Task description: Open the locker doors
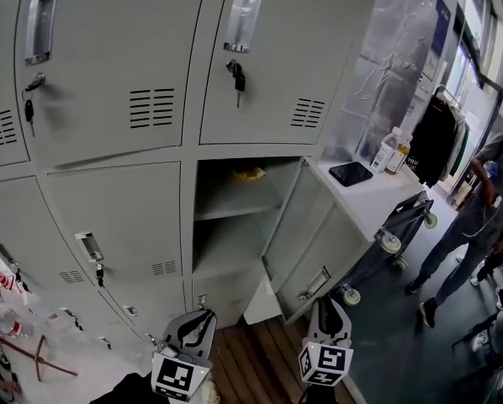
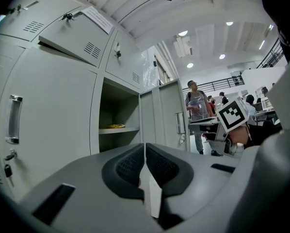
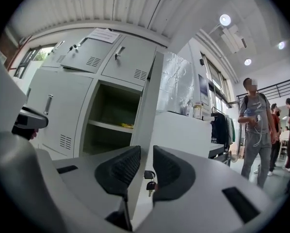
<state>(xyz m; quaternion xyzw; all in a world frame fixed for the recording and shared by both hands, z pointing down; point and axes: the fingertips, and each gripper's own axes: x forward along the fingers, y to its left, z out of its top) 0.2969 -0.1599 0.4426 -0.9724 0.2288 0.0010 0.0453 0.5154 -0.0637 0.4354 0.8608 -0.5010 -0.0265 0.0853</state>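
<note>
Grey lockers [image 1: 117, 99] line the wall, and one middle door [image 1: 306, 225] is swung wide open.
The right claw [image 3: 141, 166] is at the open door's free edge, released. Its jaws are a little apart with that edge in the gap, and a key [image 3: 149, 178] shows between the pads. The left claw [image 2: 145, 164] is clenched on nothing and faces the lockers. Something yellow [image 2: 115, 125] lies on the open compartment's shelf [image 2: 118, 130].

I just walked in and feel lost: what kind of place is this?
Probably a locker area beside a big open workspace: a wall of grey lockers, one door open, coats on a rack, and people standing nearby.
</note>
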